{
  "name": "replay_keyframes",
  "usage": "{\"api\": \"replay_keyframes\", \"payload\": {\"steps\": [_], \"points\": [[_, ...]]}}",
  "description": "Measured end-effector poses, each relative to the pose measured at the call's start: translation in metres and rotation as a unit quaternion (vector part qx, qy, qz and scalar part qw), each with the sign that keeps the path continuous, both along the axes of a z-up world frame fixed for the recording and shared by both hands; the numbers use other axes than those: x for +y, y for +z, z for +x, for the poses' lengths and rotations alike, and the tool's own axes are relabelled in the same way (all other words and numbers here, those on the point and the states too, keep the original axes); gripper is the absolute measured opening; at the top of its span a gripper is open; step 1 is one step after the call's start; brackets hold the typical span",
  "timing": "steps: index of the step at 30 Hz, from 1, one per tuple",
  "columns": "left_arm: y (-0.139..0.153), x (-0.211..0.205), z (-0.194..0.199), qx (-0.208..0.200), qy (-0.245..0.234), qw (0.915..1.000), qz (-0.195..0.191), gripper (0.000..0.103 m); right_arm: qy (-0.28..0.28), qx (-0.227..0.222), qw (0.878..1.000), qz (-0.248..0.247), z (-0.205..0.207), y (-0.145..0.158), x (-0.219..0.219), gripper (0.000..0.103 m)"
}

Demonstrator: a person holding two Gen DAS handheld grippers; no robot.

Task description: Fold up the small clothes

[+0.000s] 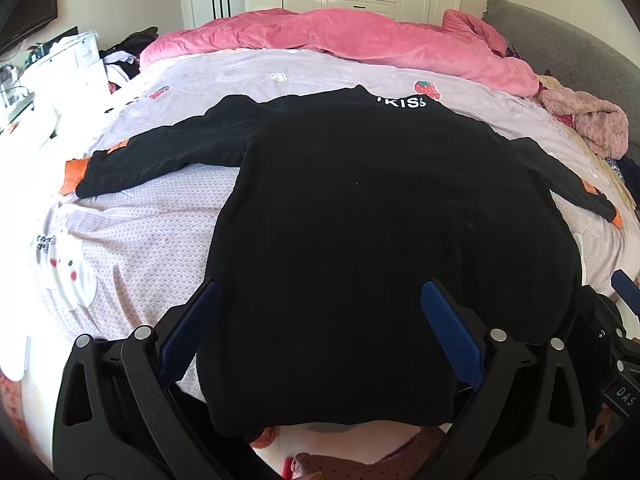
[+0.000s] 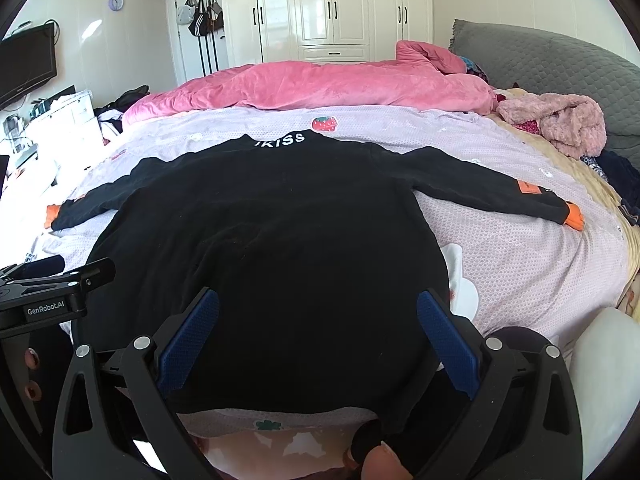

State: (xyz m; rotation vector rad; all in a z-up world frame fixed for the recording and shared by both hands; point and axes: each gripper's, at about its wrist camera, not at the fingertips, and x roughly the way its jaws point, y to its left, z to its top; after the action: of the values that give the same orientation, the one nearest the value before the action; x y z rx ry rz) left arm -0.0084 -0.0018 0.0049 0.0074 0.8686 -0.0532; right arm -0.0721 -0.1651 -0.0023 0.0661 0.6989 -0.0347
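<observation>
Two grippers hang over the near hem of a black sweatshirt (image 1: pixel 360 220), the left gripper (image 1: pixel 320 292) and the right gripper (image 2: pixel 318 300) each with blue pads spread wide and nothing between them, the left one's body also showing at 9 o'clock in the right wrist view. The sweatshirt lies flat on the lilac bedspread (image 2: pixel 520 248), neck toward 12 o'clock, sleeves running to 9 and 3 o'clock with orange cuffs (image 2: pixel 574 218). Beyond it at 12 o'clock sit a pink duvet (image 2: pixel 320 84) and white wardrobe doors (image 2: pixel 332 4).
</observation>
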Motion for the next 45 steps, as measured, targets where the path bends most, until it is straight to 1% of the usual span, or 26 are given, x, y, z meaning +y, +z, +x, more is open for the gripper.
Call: {"api": "replay_keyframes", "payload": {"steps": [27,33,40,45], "points": [[-0.001,0.0,0.0,0.0,0.0,1.0,0.002,0.094,-0.005,0.0,1.0,0.001,-0.001,0.001,-0.003,0.099],[-0.003,-0.006,0.004,0.002,-0.004,1.0,0.003,0.094,-0.009,0.0,1.0,0.002,0.002,0.002,-0.006,0.099],[-0.003,-0.017,0.018,0.007,-0.016,0.9998,0.003,0.094,-0.018,0.0,1.0,-0.003,0.013,0.006,-0.015,0.099],[-0.002,-0.027,0.035,0.011,-0.023,0.9997,0.003,0.094,-0.025,0.002,1.0,-0.008,0.026,0.008,-0.023,0.099]]}}
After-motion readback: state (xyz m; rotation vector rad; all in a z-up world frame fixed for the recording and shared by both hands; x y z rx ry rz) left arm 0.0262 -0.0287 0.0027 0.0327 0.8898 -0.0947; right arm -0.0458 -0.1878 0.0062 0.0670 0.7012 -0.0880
